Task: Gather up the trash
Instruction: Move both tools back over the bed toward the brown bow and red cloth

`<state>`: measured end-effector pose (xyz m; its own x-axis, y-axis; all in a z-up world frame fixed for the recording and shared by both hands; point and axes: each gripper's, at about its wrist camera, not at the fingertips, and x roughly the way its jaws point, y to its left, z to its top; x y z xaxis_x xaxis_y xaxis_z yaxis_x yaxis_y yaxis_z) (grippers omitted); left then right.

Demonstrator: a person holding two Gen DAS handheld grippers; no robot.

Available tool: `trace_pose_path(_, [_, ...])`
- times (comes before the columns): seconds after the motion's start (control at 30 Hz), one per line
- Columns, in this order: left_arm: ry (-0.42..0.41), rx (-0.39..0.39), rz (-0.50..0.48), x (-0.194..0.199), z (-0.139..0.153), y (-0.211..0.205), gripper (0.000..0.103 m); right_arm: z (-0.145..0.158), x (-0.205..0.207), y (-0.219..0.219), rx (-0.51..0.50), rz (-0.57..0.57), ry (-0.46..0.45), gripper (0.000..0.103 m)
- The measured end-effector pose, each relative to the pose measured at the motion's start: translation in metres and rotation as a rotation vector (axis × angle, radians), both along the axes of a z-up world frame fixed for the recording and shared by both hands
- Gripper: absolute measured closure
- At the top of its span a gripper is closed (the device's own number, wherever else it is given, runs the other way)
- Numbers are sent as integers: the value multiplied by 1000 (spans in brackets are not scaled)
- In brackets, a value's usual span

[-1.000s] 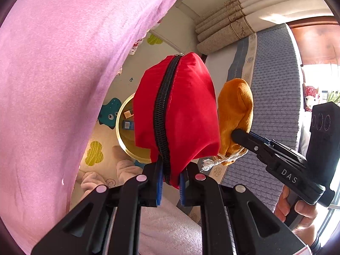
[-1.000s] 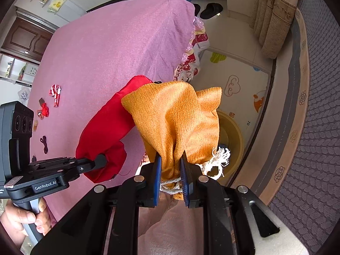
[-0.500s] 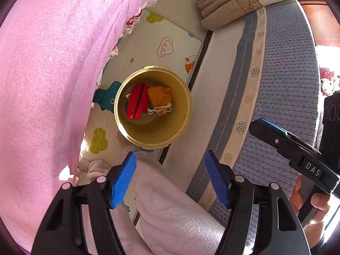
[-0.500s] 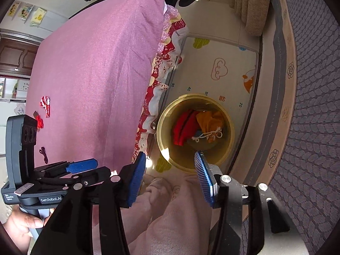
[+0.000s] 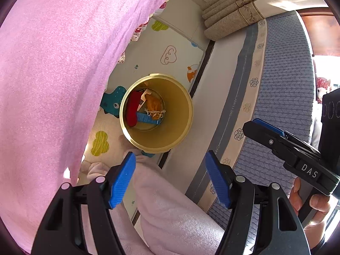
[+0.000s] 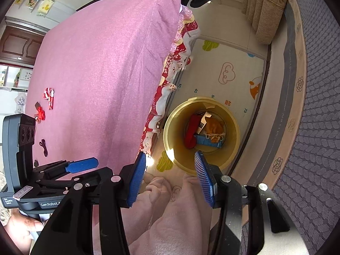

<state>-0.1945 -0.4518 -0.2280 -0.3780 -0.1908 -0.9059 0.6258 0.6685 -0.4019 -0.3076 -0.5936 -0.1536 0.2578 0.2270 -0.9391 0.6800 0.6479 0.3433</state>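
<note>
Lying low in the yellow bin (image 5: pixel 180 127), the red pouch (image 5: pixel 132 110) and orange cloth (image 5: pixel 154 105) half cover a blue box (image 5: pixel 147 119) (label unreadable). Left gripper (image 5: pixel 170 178) and right gripper (image 6: pixel 170 176) – jaws apart, just opened – hold nothing. Small scraps (image 6: pixel 48 97) on the pink bedcover (image 6: pixel 102 74) are hard to identify – a play mat (image 6: pixel 223 63) covers the floor

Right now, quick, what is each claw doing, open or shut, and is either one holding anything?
Left claw: open, holding nothing; its jaws have just been opening.
Right claw: open, holding nothing; its jaws have just been opening.
</note>
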Motion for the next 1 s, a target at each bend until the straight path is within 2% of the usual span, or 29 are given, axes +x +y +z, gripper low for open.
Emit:
trace_pose_path(0.17, [-16,-20,84,18,11,33,36,10,31,18,-10,75,-11,55])
trace_pose_path(0.37, [-47,-18,227,61,24,88,35,24,87,61,-14,202,-48,55])
trace_pose_path(0.7, [-133,-20,480,138,55,216,35,41,191,175,-8,469,-105,55])
trace_pose_path(1.0, [-196,-22,651,182,71,331,34,47,260,286,-22,647,-121,55])
